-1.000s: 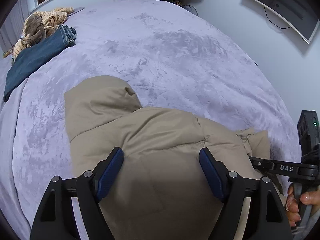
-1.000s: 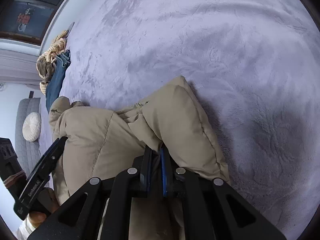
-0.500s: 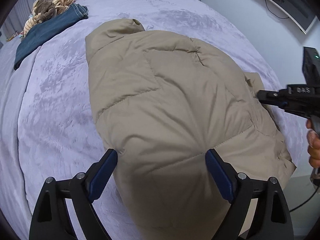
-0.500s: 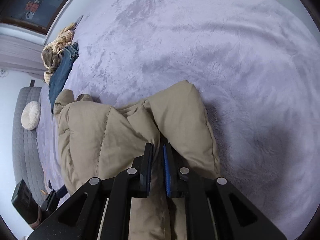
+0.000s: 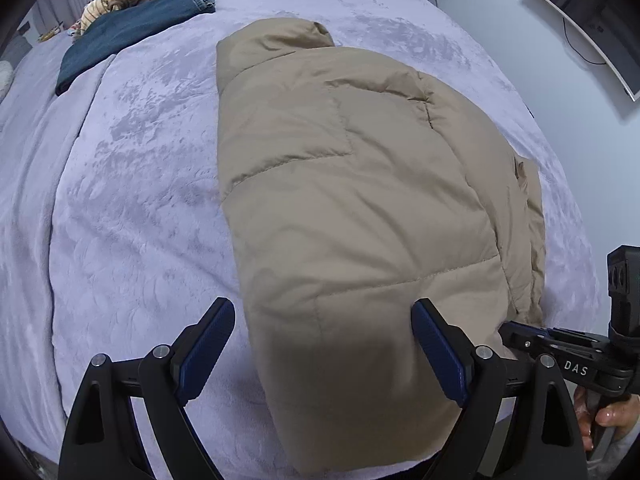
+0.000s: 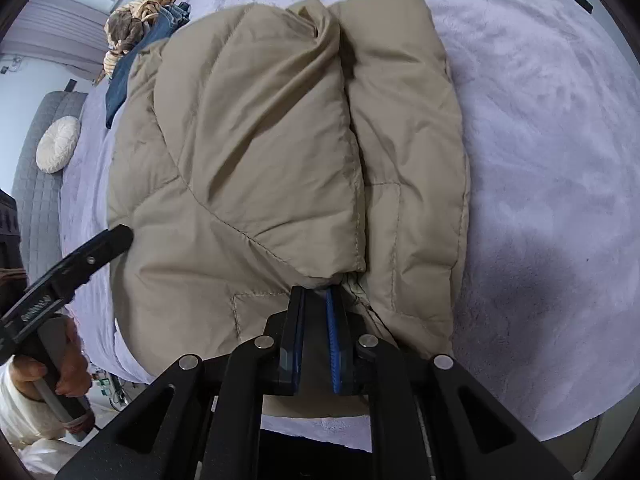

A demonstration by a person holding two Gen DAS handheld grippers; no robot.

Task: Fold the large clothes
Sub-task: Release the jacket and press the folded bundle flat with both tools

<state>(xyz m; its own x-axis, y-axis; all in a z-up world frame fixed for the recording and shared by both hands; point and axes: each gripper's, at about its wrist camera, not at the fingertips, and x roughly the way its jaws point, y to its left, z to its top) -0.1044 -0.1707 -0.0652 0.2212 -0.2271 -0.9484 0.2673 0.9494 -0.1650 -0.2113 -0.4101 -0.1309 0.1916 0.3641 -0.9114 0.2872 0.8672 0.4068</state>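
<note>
Since a second ago you have been pulling back from the jacket (image 5: 360,208): it is now showing nearly whole in both views, stretched along the bed (image 5: 132,216) with its hood end lying toward the jeans (image 5: 132,28) and the near hem hanging at the bed's edge beneath you.

Your left gripper (image 5: 324,344) is hovering with its jaws spread wide either side of the jacket's near end, clamping nothing. Your right gripper (image 6: 316,320) is squeezing nearly closed on a bunched bit of jacket cloth by the hem, where the folded-over panel meets the sleeve side.

The risk here is judged, not seen: the padding is puffy and slick, so if you are tugging with only that small pinch, the cloth may be slipping out of the blue pads (image 6: 331,344), or the fold may be springing open behind it. Dragging further toward you could be pulling the hem off the bed.

How much cloth is sitting between the right jaws is hard to make out, since their own frame is covering it. The jacket's underside, its far sleeve and the zipper are staying out of sight, and the hem is running off the bottom of the left view.
</note>
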